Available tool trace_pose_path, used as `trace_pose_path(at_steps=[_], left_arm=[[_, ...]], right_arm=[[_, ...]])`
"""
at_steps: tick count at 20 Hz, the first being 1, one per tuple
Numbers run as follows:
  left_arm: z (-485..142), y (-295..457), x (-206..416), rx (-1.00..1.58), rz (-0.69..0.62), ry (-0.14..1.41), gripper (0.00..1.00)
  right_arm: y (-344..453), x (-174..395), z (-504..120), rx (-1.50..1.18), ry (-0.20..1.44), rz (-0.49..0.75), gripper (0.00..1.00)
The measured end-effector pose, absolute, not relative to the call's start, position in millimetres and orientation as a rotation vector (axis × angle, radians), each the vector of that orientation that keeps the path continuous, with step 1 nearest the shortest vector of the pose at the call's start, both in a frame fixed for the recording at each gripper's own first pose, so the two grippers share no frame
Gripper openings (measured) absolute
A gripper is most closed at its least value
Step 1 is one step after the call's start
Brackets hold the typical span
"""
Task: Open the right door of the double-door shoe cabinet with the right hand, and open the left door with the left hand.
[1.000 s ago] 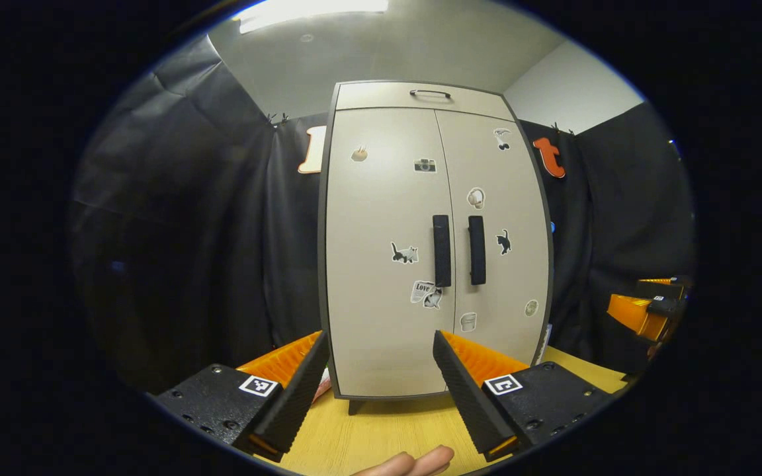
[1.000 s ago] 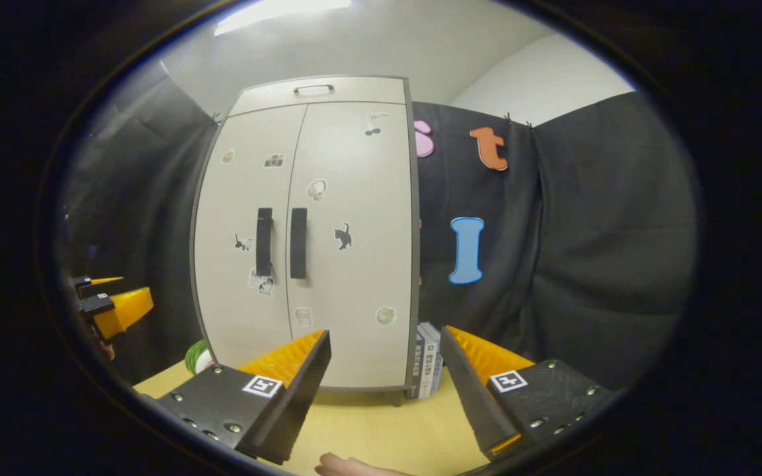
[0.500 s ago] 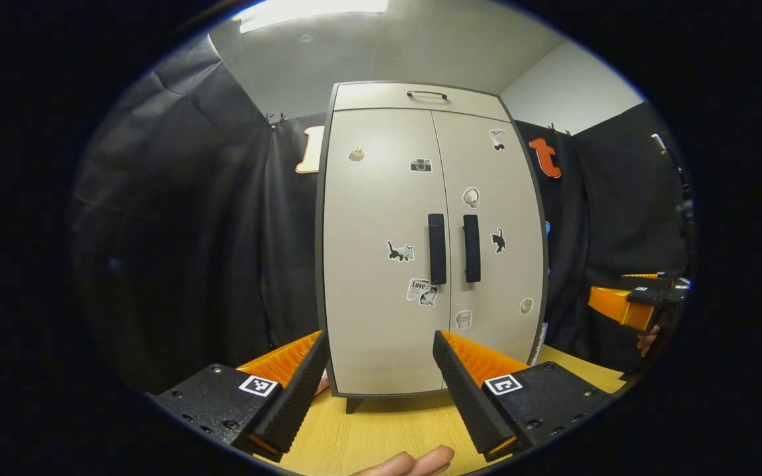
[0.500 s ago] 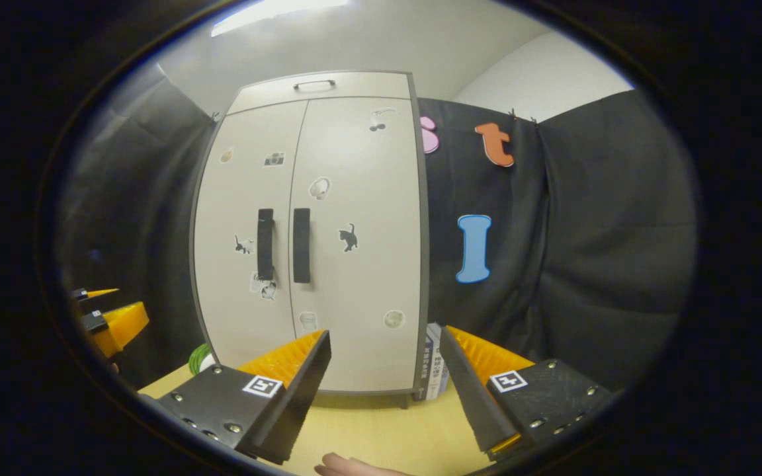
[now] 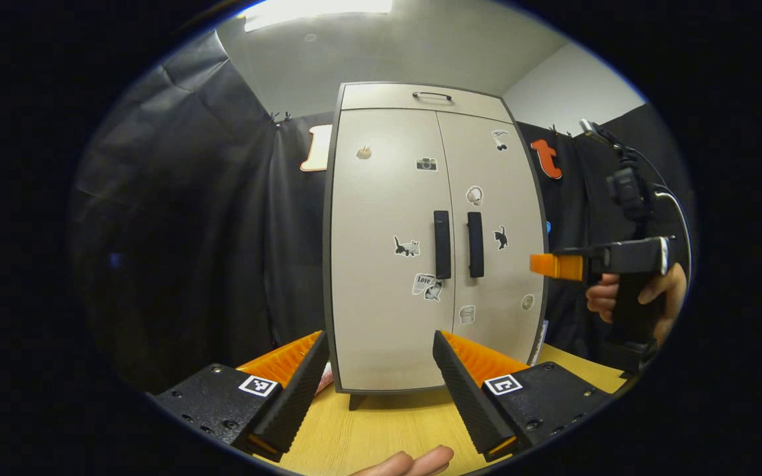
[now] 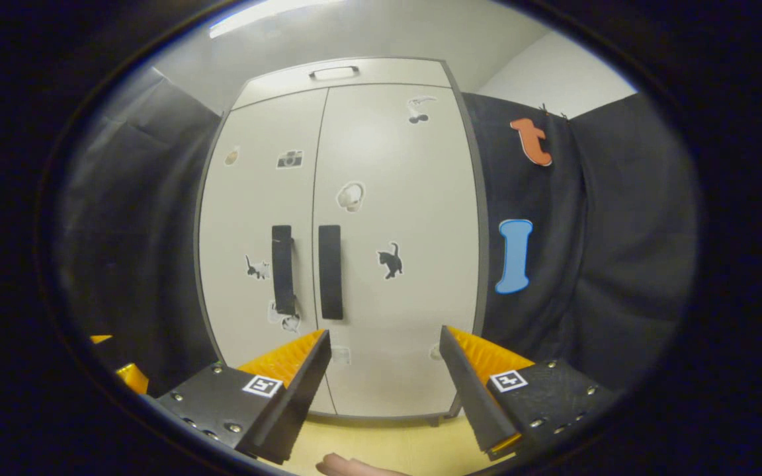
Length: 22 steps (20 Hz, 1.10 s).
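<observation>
Right gripper: fingers spread wide, nothing between them, aimed at the shoe cabinet and short of it. In the left gripper view the same tool hangs at 3 o'clock, level with the door handles, beside the cabinet's right edge, a hand wrapped round its grip, cable looping up from it.

Left gripper: fingers likewise spread wide, holding nothing, set back from the cabinet over the wooden tabletop. A fingertip shows at 6 o'clock of that view.

Cabinet stands on the tabletop, upright, both doors closed and flush. Left door and right door meet at a centre seam. Two dark vertical handles side by side across the seam: left handle, right handle. In the right gripper view the right handle sits at about 11 o'clock from the gap between the fingers, above the left finger's tip, not touched. A thin bar handle on the top panel. Small stickers scattered over both doors: cats, a camera, others too small to tell.

Black cloth hangs behind and to either side.
</observation>
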State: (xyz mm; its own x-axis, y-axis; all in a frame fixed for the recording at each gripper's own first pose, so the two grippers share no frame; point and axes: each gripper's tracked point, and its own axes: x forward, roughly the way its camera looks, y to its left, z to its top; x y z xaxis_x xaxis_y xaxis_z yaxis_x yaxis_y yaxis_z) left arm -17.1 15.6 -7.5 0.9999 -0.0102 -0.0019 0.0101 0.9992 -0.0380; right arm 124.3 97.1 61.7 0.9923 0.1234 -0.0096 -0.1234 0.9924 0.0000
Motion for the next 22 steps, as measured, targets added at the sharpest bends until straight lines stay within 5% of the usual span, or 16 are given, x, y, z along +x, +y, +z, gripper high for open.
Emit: trace_pose_path(at_steps=[11, 15, 18, 19, 20, 22], left_arm=[[-22.8, 42.7, -22.7, -0.064, -0.009, 0.013, 0.98], [-32.7, 57.9, -19.3, -0.083, 0.008, 0.024, 0.98], [-41.2, 69.3, -17.2, -0.095, 0.02, 0.04, 0.98], [-42.4, 72.1, -17.1, -0.096, 0.023, 0.047, 0.98], [-44.3, 75.0, -15.9, -0.098, 0.025, 0.053, 0.99], [-46.7, 78.0, -12.3, -0.103, 0.029, 0.057, 0.99]], right_arm=[[177.3, 216.8, 80.2, 0.009, 0.0, 0.215, 0.98], [179.7, 238.9, 73.5, -0.003, 0.023, 0.151, 0.97], [193.1, 254.4, 74.9, 0.03, 0.019, 0.18, 0.74], [190.8, 259.1, 73.9, 0.043, 0.009, 0.164, 0.49], [192.4, 261.2, 76.1, 0.054, 0.003, 0.158, 0.38], [190.0, 252.6, 80.6, 0.076, -0.006, 0.147, 0.38]])
